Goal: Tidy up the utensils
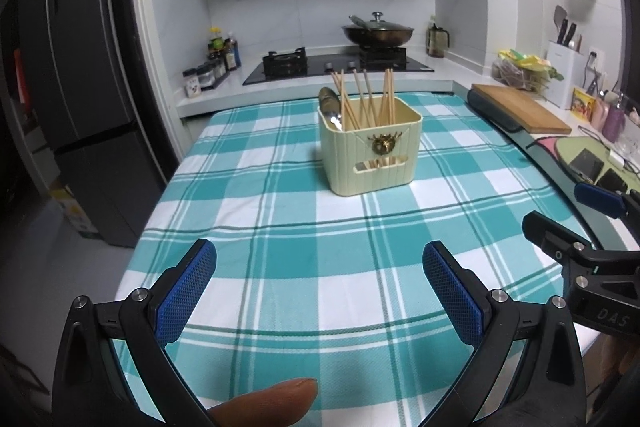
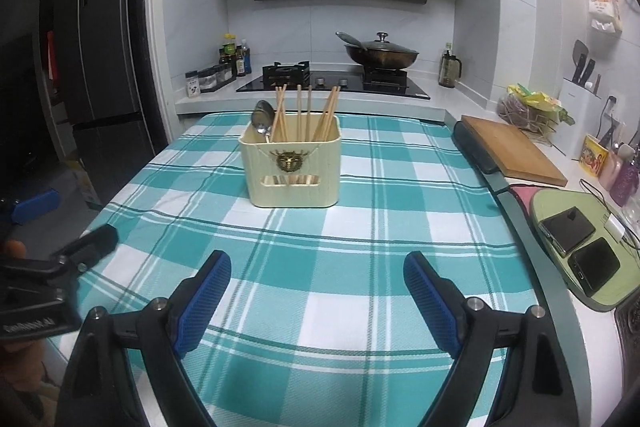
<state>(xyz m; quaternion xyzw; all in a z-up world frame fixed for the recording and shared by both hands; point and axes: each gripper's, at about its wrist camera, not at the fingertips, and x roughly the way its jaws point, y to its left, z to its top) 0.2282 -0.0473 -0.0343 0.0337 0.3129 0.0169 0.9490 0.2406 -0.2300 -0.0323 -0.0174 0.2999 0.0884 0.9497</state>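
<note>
A cream utensil holder [image 1: 372, 155] [image 2: 292, 167] stands upright on the teal checked tablecloth [image 1: 280, 227] [image 2: 360, 227], toward the far half of the table. Several wooden chopsticks [image 1: 364, 99] [image 2: 304, 115] and a metal spoon [image 1: 330, 103] [image 2: 263, 117] stick up out of it. My left gripper [image 1: 320, 255] hovers open over the near cloth with nothing between its blue pads. My right gripper [image 2: 318, 263] is likewise open and empty, well short of the holder. Each gripper shows at the edge of the other's view: right gripper [image 1: 572, 215], left gripper [image 2: 60, 223].
A wooden cutting board [image 1: 520, 107] [image 2: 516, 151] lies on the counter to the right. Two phones [image 2: 576, 239] rest on a green mat by the table's right edge. A hob with a lidded wok [image 2: 382, 53] is behind the table, and a dark fridge [image 1: 80, 87] is at left.
</note>
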